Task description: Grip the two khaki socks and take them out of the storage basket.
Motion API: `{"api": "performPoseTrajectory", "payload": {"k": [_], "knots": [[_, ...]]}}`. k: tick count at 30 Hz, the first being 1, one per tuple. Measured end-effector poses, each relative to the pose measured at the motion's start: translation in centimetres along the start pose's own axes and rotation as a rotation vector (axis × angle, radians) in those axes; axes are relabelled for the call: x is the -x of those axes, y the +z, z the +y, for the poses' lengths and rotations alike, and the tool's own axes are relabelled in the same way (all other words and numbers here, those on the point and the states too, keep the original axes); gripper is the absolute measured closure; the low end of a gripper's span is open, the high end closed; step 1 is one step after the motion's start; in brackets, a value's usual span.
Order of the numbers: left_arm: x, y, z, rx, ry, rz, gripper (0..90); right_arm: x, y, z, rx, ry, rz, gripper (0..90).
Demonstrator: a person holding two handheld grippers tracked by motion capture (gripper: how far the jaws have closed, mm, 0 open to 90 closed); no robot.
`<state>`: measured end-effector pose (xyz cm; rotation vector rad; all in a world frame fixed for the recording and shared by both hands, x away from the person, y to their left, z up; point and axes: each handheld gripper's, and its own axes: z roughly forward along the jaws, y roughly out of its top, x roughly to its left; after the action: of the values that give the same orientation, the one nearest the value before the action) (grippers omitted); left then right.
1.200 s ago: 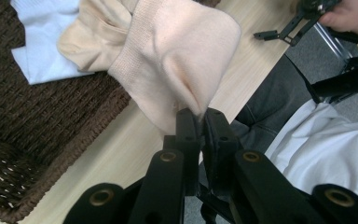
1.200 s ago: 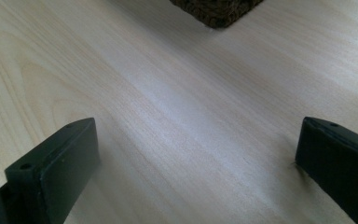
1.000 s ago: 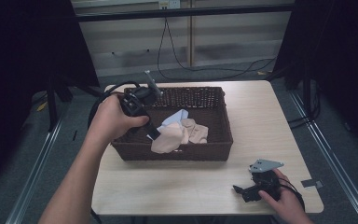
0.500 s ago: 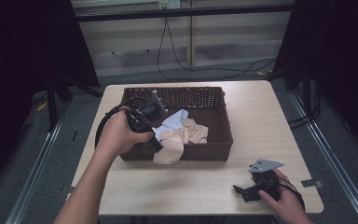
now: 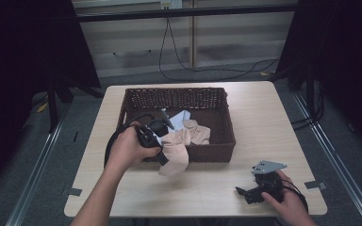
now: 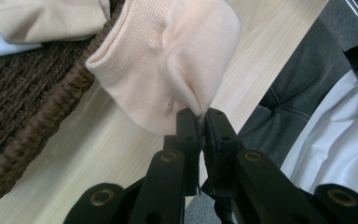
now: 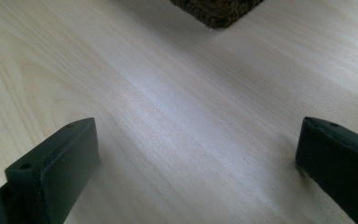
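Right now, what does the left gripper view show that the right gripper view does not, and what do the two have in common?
The left gripper view shows the left gripper shut on a peach sock hanging over the basket's front rim, more cloth inside the basket, and the person's grey trousers. The right gripper view shows the right gripper open over bare tabletop. Both share the light wooden table and some of the brown wicker basket.

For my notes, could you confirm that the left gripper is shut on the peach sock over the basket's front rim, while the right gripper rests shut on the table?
Not quite: the right gripper is open, its jaws wide apart over the table in the right gripper view. The rest holds: the left gripper is shut on the peach sock at the basket rim.
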<state>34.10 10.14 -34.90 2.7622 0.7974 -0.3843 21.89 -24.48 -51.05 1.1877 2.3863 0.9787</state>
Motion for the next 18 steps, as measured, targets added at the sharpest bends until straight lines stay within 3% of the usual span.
{"api": "performPoseTrajectory", "payload": {"k": [10,14,18], "knots": [[-0.1,1.9,-0.1,-0.008,0.009,-0.004,82.6,0.0,0.0,0.0,0.000,-0.001,0.000,0.0],[-0.3,2.0,-0.2,0.012,-0.006,0.004,65.6,0.0,0.0,0.0,0.000,0.000,0.000,0.0],[-0.1,1.5,0.0,0.048,-0.013,0.021,38.9,0.0,0.0,0.0,0.000,0.000,0.000,0.0]]}}
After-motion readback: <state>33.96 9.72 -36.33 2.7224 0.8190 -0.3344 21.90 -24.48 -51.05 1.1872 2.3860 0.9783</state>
